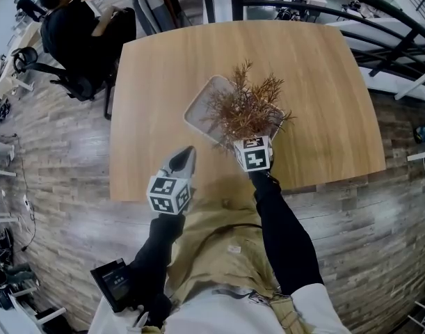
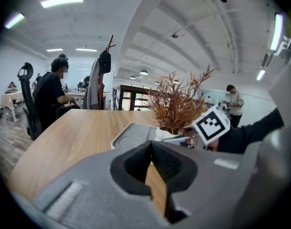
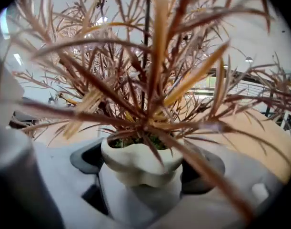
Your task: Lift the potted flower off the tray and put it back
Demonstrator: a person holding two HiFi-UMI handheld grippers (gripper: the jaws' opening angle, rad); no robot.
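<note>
The potted flower point(image 1: 247, 106), a white pot point(image 3: 140, 161) of dry brown sprigs, is at the near right corner of the grey tray point(image 1: 202, 106) on the wooden table point(image 1: 156, 82). My right gripper point(image 1: 256, 138) reaches in from the front and is open, its dark pads on either side of the pot. The foliage hides its fingertips in the head view. My left gripper point(image 1: 184, 157) hovers over the table's front edge, left of the tray, shut and holding nothing. In the left gripper view the pot point(image 2: 166, 132) and tray point(image 2: 131, 135) lie ahead of the shut left gripper point(image 2: 157, 175).
A person in black point(image 1: 73, 26) sits on an office chair at the table's far left corner. More desks and a dark railing point(image 1: 379, 12) lie beyond the table. A coat stand point(image 2: 103, 70) rises behind it. Wood floor surrounds the table.
</note>
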